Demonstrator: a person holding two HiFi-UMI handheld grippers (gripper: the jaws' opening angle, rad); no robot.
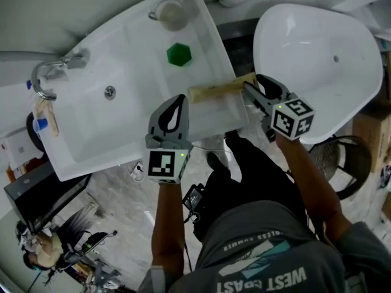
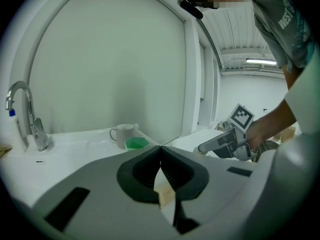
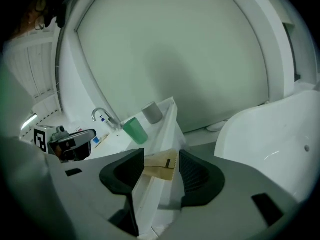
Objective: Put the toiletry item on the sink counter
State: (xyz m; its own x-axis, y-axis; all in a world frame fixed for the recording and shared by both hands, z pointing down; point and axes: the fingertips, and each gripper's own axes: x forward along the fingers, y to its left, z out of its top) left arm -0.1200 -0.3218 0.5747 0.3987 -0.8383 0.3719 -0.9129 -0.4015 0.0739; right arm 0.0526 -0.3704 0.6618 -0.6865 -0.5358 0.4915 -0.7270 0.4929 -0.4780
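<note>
A flat tan toiletry packet [image 1: 217, 90] lies across the front right corner of the white sink counter [image 1: 140, 35]. My right gripper [image 1: 252, 85] reaches in from the right with its jaws spread around the packet's right end. In the right gripper view the packet [image 3: 159, 169] sits between the two dark pads; it touches the left one and a narrow gap shows at the right one, so that gripper [image 3: 161, 160] is open. My left gripper [image 1: 181, 97] hovers just in front of the packet's left end, jaws shut and empty [image 2: 160, 149].
A green cup [image 1: 179, 54] and a grey mug [image 1: 171, 12] stand farther back on the counter's right strip. The faucet [image 1: 52, 72] is at the left, beside the basin. A large white tub [image 1: 317, 60] stands right of the counter, with a narrow floor gap between.
</note>
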